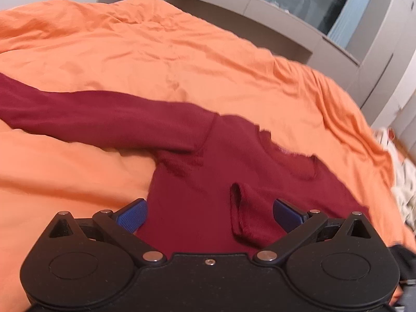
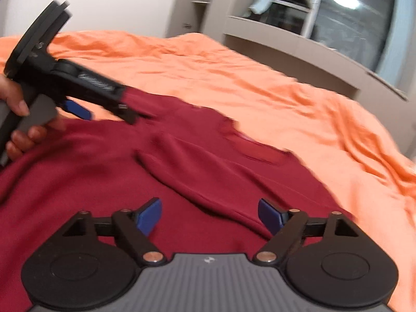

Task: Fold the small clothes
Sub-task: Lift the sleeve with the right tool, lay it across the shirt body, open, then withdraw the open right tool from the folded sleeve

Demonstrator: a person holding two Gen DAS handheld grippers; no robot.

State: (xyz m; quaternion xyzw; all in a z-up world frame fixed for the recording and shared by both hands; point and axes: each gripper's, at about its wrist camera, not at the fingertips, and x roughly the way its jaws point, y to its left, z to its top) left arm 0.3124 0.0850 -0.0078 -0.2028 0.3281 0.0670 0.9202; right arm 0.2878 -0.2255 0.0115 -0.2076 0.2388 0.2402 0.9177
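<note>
Left gripper [image 1: 209, 214] spread wide, fingers [image 1: 132, 214] grasping nothing, hovering over the shirt [image 1: 197, 182]; folded sleeve cuff [image 1: 243, 215] lying between them, nearer the right one. Right gripper [image 2: 210, 215] likewise wide apart and empty, folded sleeve [image 2: 197, 176] running up ahead between its fingers [image 2: 149, 215]. Shirt spread flat on the orange bed [image 1: 156, 52], other sleeve [image 1: 78, 114] stretching away leftward beyond the left finger. Contact with cloth unclear.
</note>
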